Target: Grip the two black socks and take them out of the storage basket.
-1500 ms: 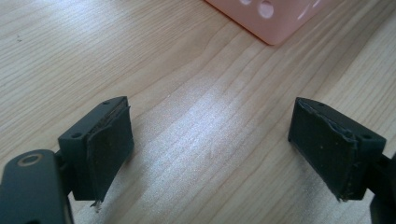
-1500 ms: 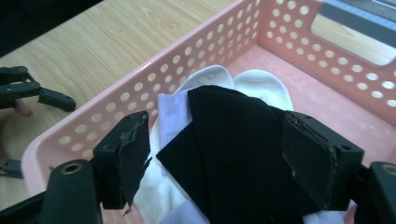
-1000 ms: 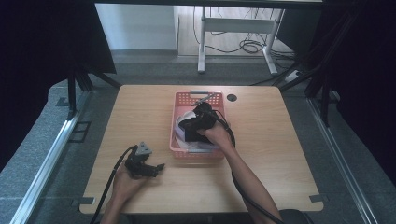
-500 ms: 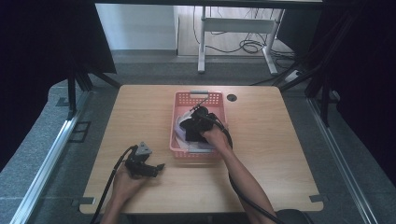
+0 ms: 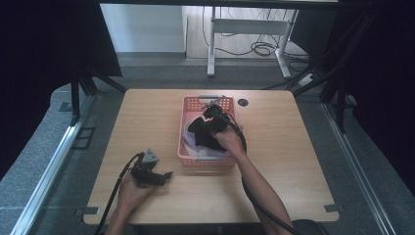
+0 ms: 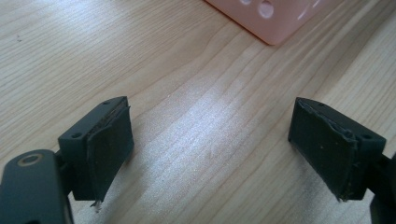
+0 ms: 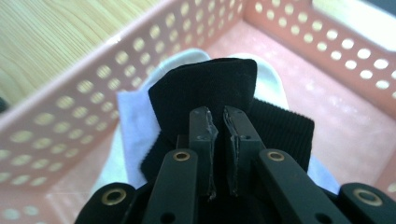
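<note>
Left hand-held gripper (image 6: 210, 154) sits low over the table (image 6: 93, 56), jaws spread wide, nothing between the pads. Light wood grain visible beneath. Corner of a pink perforated basket (image 6: 273, 21) at top edge, apart from the jaws.

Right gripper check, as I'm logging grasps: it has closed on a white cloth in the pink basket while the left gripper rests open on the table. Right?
Not quite. The right gripper has closed on a black cloth, not a white one, as the right gripper view shows. The rest holds: it is in the pink basket, and the left gripper rests open.
</note>
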`<state>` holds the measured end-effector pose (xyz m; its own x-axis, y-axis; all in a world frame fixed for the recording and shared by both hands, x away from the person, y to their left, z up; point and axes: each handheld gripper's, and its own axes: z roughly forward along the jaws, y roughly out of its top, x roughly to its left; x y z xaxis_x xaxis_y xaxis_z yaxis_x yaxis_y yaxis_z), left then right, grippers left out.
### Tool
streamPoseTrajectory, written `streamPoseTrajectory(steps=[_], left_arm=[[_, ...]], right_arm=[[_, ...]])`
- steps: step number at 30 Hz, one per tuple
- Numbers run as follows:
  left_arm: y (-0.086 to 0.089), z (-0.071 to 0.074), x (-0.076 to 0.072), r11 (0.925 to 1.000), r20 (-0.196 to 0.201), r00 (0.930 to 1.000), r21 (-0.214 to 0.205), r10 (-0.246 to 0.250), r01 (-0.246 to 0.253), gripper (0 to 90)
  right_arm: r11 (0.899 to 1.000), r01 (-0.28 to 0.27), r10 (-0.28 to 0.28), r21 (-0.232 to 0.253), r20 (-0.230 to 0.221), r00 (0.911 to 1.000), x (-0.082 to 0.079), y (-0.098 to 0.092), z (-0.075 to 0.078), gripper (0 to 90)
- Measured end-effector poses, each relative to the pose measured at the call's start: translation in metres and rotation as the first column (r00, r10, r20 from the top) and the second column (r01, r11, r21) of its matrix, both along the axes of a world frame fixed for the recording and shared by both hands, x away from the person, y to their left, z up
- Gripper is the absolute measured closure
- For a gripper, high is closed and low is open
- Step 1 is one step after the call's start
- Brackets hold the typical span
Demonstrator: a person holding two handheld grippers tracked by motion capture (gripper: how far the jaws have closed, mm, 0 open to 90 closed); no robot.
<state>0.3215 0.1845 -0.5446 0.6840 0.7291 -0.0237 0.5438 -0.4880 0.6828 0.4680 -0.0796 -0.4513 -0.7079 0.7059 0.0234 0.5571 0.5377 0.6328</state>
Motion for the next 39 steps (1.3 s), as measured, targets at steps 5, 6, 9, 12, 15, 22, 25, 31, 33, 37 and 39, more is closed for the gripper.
streamPoseTrajectory(steps=[5,6,9,12,15,22,25,31,33,37,39], left_arm=[[0.000,0.000,0.000,1.0000,0.001,1.0000,-0.001,0.000,0.000,13.7],[0.000,0.000,0.000,1.0000,0.001,1.0000,-0.001,0.000,0.000,13.7],[0.000,0.000,0.000,1.0000,0.001,1.0000,-0.001,0.000,0.000,13.7],[0.000,0.000,0.000,1.0000,0.001,1.0000,0.000,0.001,-0.001,13.7],[0.000,0.000,0.000,1.0000,0.003,1.0000,-0.001,0.002,-0.002,13.7],[0.000,0.000,0.000,1.0000,0.003,1.0000,0.000,0.002,-0.002,13.7],[0.000,0.000,0.000,1.0000,0.003,1.0000,0.000,0.002,-0.002,13.7],[0.000,0.000,0.000,1.0000,0.003,1.0000,0.000,0.002,-0.002,13.7],[0.000,0.000,0.000,1.0000,0.003,1.0000,0.000,0.002,-0.002,13.7],[0.000,0.000,0.000,1.0000,0.003,1.0000,0.000,0.002,-0.002,13.7],[0.000,0.000,0.000,1.0000,0.003,1.0000,-0.003,0.003,-0.003,13.7]], right_arm=[[0.999,-0.011,0.010,0.042,0.022,0.9997,-0.003,-0.004,0.016,82.4],[0.999,-0.013,0.012,0.049,0.025,0.9996,-0.003,-0.005,0.019,82.4],[0.998,-0.011,0.009,0.063,0.034,0.9994,-0.006,-0.007,0.027,82.4],[0.997,-0.014,0.010,0.076,0.051,0.9987,-0.008,-0.010,0.036,82.4],[0.996,-0.024,0.018,0.090,0.069,0.9974,-0.010,-0.012,0.044,82.4],[0.994,-0.024,0.013,0.107,0.104,0.9945,-0.017,-0.023,0.059,82.4],[0.993,-0.024,0.011,0.113,0.120,0.9927,-0.020,-0.030,0.063,82.4],[0.992,-0.006,-0.012,0.128,0.137,0.9904,-0.025,-0.048,0.071,82.4],[0.992,0.005,-0.022,0.126,0.138,0.9902,-0.026,-0.053,0.073,82.4],[0.991,0.023,-0.043,0.134,0.146,0.9884,-0.029,-0.068,0.075,82.4],[0.990,0.034,-0.054,0.134,0.147,0.9877,-0.030,-0.075,0.075,82.4]])
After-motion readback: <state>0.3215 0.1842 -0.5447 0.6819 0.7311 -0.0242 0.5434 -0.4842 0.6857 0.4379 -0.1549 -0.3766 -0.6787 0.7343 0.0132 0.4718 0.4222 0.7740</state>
